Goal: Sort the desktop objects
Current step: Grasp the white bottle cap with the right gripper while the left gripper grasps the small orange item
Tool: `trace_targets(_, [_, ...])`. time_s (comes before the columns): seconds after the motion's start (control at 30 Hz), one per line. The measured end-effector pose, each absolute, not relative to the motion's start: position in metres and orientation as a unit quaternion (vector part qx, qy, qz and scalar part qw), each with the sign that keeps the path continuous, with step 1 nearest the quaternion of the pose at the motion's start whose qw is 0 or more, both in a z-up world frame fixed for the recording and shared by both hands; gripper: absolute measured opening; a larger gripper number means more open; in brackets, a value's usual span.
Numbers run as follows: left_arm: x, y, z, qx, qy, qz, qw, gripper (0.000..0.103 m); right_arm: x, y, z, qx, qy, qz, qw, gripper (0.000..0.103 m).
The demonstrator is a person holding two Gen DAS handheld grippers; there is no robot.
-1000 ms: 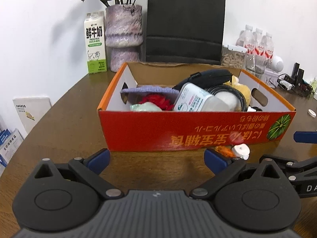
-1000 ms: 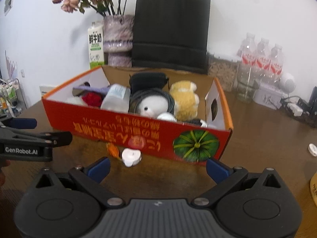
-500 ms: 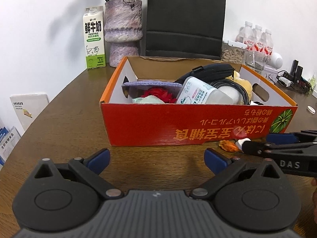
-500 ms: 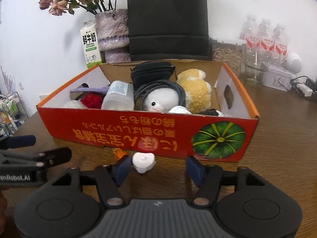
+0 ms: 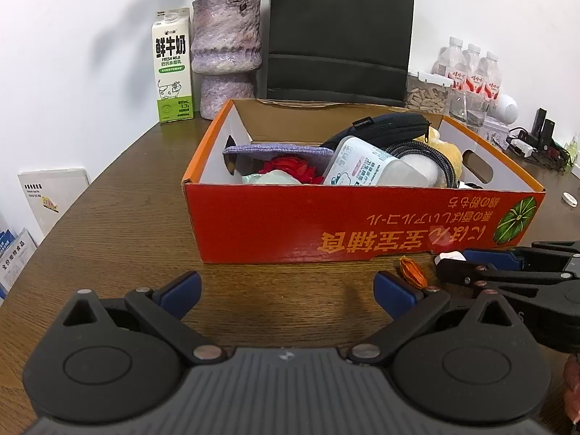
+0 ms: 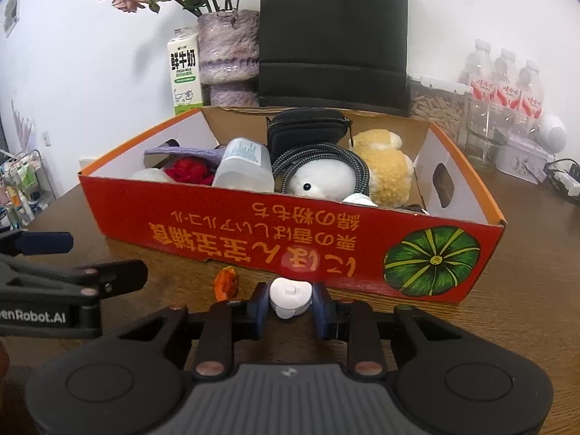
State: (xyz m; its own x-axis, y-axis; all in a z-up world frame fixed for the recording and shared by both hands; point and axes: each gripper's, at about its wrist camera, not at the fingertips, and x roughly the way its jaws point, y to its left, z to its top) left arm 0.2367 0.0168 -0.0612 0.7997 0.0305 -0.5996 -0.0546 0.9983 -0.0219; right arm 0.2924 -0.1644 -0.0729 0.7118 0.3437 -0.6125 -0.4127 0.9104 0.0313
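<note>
Brown wood counter (image 5: 108,239) carries the red cardboard box (image 6: 290,239), packed with a plush toy (image 6: 384,170), a pouch (image 6: 308,134) and a bottle (image 6: 246,166). My left hand-held gripper (image 5: 286,291) hangs with its fingers apart. My right hand-held gripper (image 6: 290,306) is clamped on the small white cap (image 6: 290,295), just before the box, beside an orange scrap (image 6: 226,282).

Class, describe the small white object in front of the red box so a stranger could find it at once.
Find the big red cardboard box on the brown table. On the table against its printed front wall sits a small white heart-shaped object, between the right tongs. Its only close neighbour, just to the left, is a shrivelled orange scrap; this one is white, smooth and rounded.
</note>
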Motion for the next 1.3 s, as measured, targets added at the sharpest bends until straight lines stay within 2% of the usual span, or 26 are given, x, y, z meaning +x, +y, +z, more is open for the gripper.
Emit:
trace_targets(0.43, [0.235, 0.010, -0.061, -0.013, 0.308, 0.023, 0.951, 0.103, 0.289, -0.170, -0.067, -0.047, 0.309, 0.212, 0.926, 0.024])
trace_targets(1.17, [0.255, -0.044, -0.068, -0.025, 0.326, 0.019, 0.945, 0.103, 0.287, -0.226, -0.053, -0.044, 0.286, 0.212, 0.934, 0.024])
trace_targets(1.23, [0.258, -0.048, -0.069, -0.024, 0.327, 0.021, 0.944, 0.102, 0.287, -0.230, -0.053, -0.046, 0.286, 0.212, 0.933, 0.024])
trace_targets(1.3, [0.260, -0.052, -0.070, -0.024, 0.328, 0.023, 0.944, 0.095, 0.287, -0.234, -0.053, -0.047, 0.286, 0.213, 0.933, 0.024])
